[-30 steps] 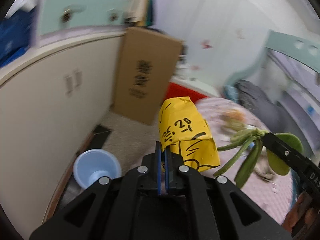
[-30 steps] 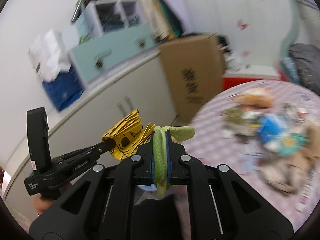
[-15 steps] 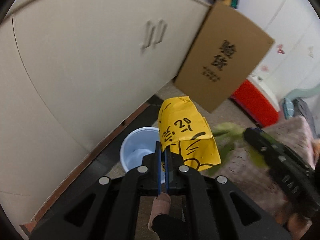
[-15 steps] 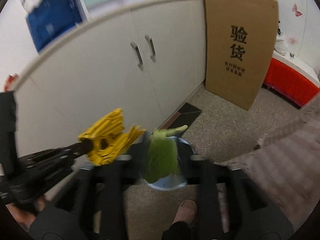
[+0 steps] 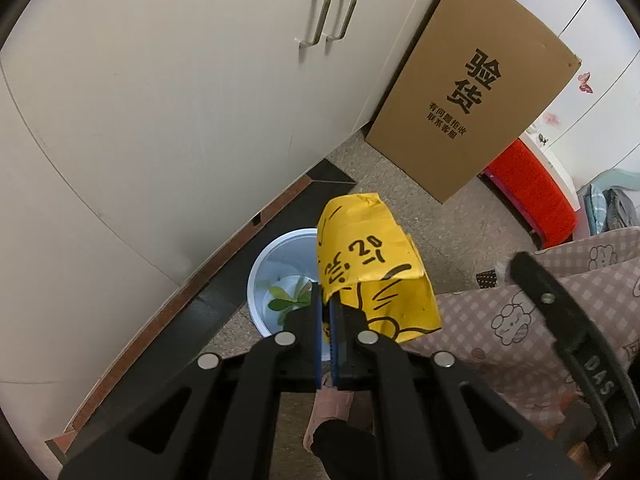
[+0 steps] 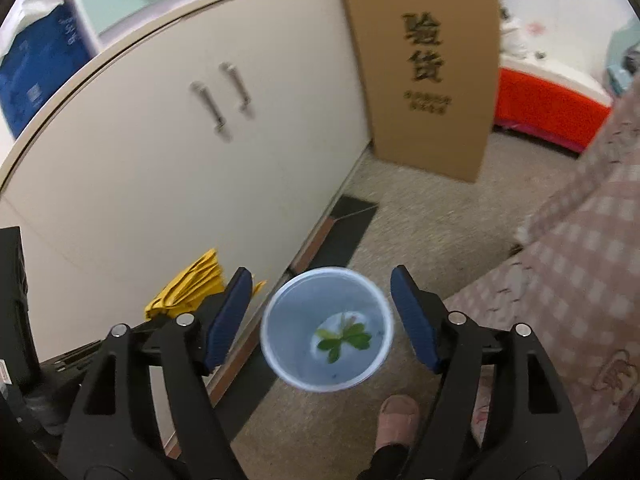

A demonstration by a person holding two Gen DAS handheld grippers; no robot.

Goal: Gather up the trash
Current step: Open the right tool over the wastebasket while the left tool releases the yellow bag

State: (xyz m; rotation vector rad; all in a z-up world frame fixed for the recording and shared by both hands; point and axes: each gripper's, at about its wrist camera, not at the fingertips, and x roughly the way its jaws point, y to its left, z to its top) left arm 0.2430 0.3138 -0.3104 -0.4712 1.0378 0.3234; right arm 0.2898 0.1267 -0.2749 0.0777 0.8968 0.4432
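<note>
- The right tool (image 6: 322, 316) has just been opening its jaws; nothing sits between them now, where a second ago they pinched the green sprig (image 6: 344, 338).
- That sprig now lies at the bottom of the pale blue bin (image 6: 276, 344).
- Both views have swung down from the counter to the bin on the floor (image 6: 420, 224).

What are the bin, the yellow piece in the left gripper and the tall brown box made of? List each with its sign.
Bin: probably plastic, smooth pale blue-white wall with a thin even rim.
Yellow piece: likely paper or thin card, matte, with sharp folds, creases and printed black marks.
Tall brown box: corrugated cardboard by its look, dull brown face, straight edges, black print.
</note>
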